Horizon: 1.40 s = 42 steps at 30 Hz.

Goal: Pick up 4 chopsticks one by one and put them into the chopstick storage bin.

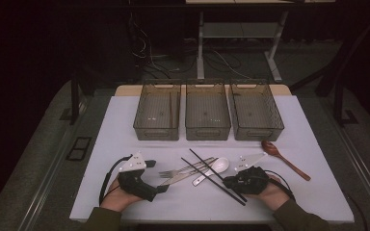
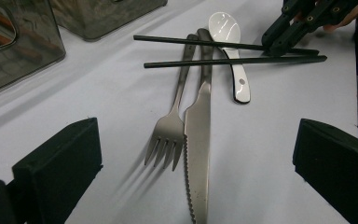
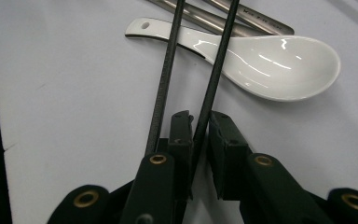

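The left gripper (image 2: 196,154) holds its 2 black jaws wide apart, with nothing between the pads. Ahead on the white table (image 2: 98,102) a fork (image 2: 170,126) and a serrated knife (image 2: 198,135) lie side by side, touching. 2 black chopsticks (image 2: 223,59) cross over their handles and over a white ceramic spoon (image 2: 230,51). The right gripper (image 2: 279,39) sits at the chopsticks' far ends. 2 clear bins (image 2: 14,42) stand at the upper left.

Glossy white ceramic spoon (image 3: 279,67), matt black chopsticks (image 3: 214,70)
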Available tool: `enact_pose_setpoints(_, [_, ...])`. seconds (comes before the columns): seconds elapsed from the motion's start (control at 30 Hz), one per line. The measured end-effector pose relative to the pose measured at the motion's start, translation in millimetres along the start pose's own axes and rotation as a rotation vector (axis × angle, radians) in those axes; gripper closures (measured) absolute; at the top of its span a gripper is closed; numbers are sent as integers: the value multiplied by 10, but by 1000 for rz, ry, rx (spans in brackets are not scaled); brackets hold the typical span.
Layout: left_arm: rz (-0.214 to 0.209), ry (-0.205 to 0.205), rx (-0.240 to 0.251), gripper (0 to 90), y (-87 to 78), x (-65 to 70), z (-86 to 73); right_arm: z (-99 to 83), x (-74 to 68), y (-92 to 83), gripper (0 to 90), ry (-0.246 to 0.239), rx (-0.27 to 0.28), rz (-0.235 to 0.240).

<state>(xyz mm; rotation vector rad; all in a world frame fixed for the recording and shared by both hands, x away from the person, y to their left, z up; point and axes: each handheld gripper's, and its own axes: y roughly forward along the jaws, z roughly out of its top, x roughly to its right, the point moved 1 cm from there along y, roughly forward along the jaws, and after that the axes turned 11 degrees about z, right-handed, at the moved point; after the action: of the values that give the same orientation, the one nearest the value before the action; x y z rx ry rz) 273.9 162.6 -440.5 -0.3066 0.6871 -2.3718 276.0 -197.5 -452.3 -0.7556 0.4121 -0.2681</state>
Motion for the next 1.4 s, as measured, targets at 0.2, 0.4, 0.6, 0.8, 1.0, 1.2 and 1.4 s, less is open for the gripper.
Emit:
enact_pose_setpoints(0.2, [1,0,1,3,0,-1,1,6,-10,11,789,-11,-7,-13])
enact_pose_setpoints(0.4, [1,0,2,3,1,0,2,18,-20,17,815,-14,-18,-29])
enact_pose_setpoints(0.6, [1,2,-1,3,-3,-3,2,23,-15,18,841,-10,-22,-36])
enact_pose_setpoints(0.8, [0,3,2,4,-2,-2,3,27,-24,20,849,-13,-23,-45])
enact_pose_setpoints(1.0, [-1,4,0,4,-5,-3,3,28,-13,12,851,-7,-20,-45])
enact_pose_setpoints(1.2, [-3,4,-1,4,-3,-2,2,31,2,-26,851,-6,6,-50])
enact_pose_setpoints(1.4, [-4,3,0,4,2,0,0,54,30,-89,852,9,54,-35])
